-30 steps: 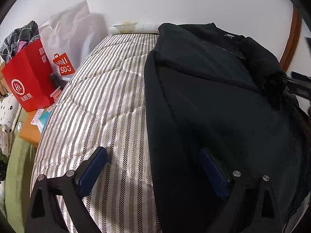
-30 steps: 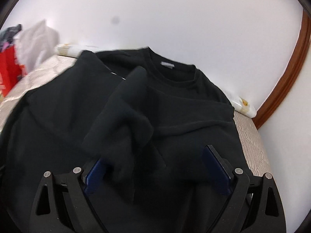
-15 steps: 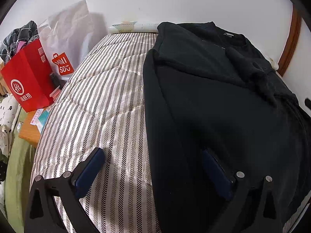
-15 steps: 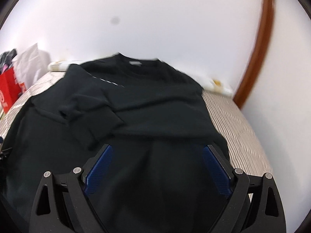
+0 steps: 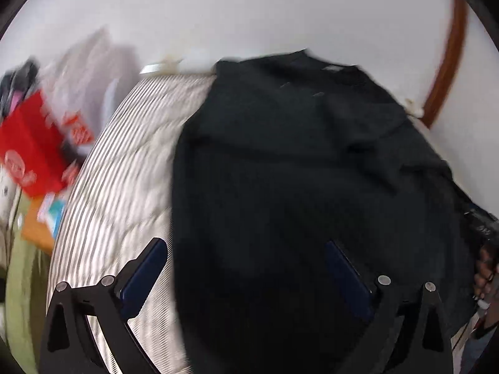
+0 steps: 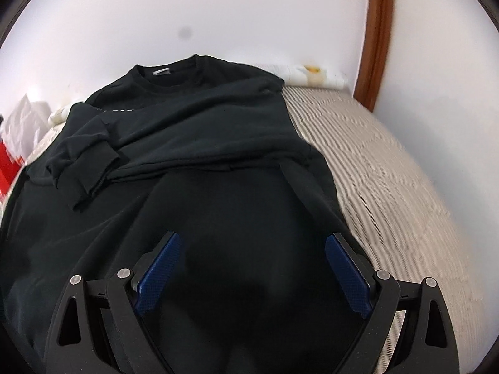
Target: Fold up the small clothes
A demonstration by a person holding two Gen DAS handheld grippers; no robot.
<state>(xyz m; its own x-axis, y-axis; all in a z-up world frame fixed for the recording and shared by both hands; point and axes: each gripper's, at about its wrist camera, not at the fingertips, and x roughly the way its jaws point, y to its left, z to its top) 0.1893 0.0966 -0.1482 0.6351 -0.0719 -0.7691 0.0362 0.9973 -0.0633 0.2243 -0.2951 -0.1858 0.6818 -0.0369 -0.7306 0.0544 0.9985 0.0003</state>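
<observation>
Nearest in the right wrist view, the right claw [image 6: 251, 268] is seen spread wide, its blue pads [image 6: 159, 268] well apart and nothing gripped between them. It is held over the lower body of the black sweatshirt [image 6: 218, 187]; whether the pads touch the cloth cannot be told. In the left wrist view, which is blurred, the left claw [image 5: 246, 277] is likewise seen wide open and empty. Its left pad [image 5: 143, 277] is set over the striped mattress [image 5: 118, 168], and the other pad over the dark fabric, so that the garment's left edge is straddled.

The sweatshirt is laid flat on the bed, with its hem towards the claws and its collar [image 6: 168, 74] towards the wall. A sleeve [image 6: 193, 131] is folded across the chest, and its ribbed cuff [image 6: 84, 162] is rested on the garment's left part. Bare mattress is shown on both sides of the garment.

At the right edge of the left view, a hand [image 5: 485, 274] is glimpsed beside the garment, probably the one holding the other claw.

Farther left, beside the bed, a red paper bag [image 5: 31, 143] and a white bag [image 5: 90, 71] are made out, though smeared. Beyond the bed, a white wall [image 6: 249, 15] and a brown wooden frame [image 6: 377, 31] are seen.
</observation>
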